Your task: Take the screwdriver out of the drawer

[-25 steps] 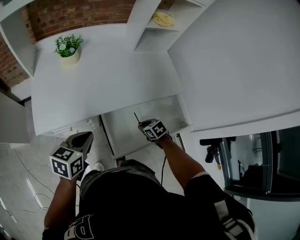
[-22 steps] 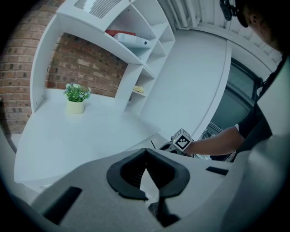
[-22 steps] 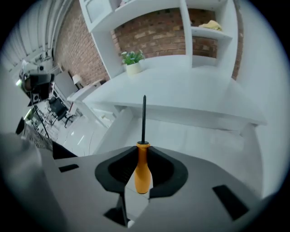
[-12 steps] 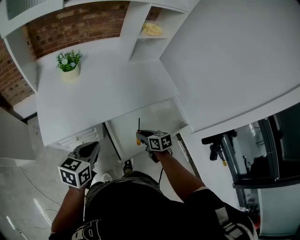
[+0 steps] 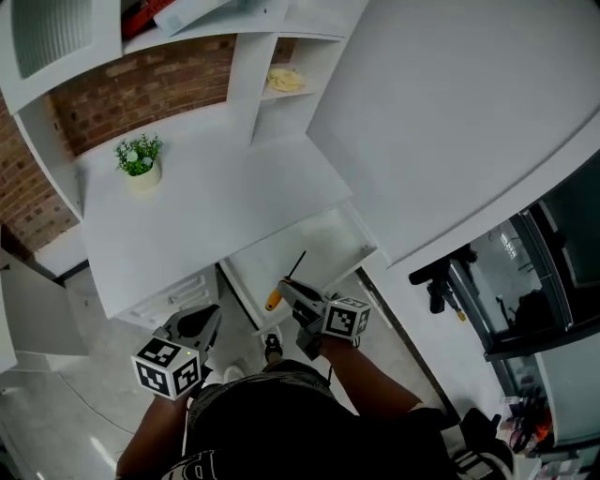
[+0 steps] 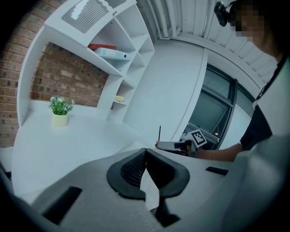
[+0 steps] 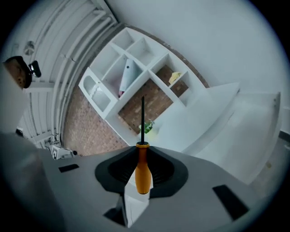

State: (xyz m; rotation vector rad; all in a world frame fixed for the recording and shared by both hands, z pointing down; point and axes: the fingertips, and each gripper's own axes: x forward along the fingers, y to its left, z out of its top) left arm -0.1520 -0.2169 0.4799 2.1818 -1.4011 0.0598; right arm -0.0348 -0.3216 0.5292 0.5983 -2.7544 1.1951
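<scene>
My right hand-held gripper [image 5: 292,294] pinches the screwdriver [image 7: 143,168] by its orange handle near the open drawer [image 5: 314,246]; my left hand-held gripper [image 6: 145,159] is pressed together.

upper left, head view: small potted plant [image 5: 139,161], green with white flecks, cream pot, upright on white countertop [image 5: 216,202]. brick wall [image 5: 141,89] behind it. upper centre: yellow object [image 5: 284,81] in open cubby of white shelving [image 5: 246,75]. red item [image 5: 141,17] on top shelf, cut off by frame. right edge: dark glass panel [image 5: 553,272].
</scene>
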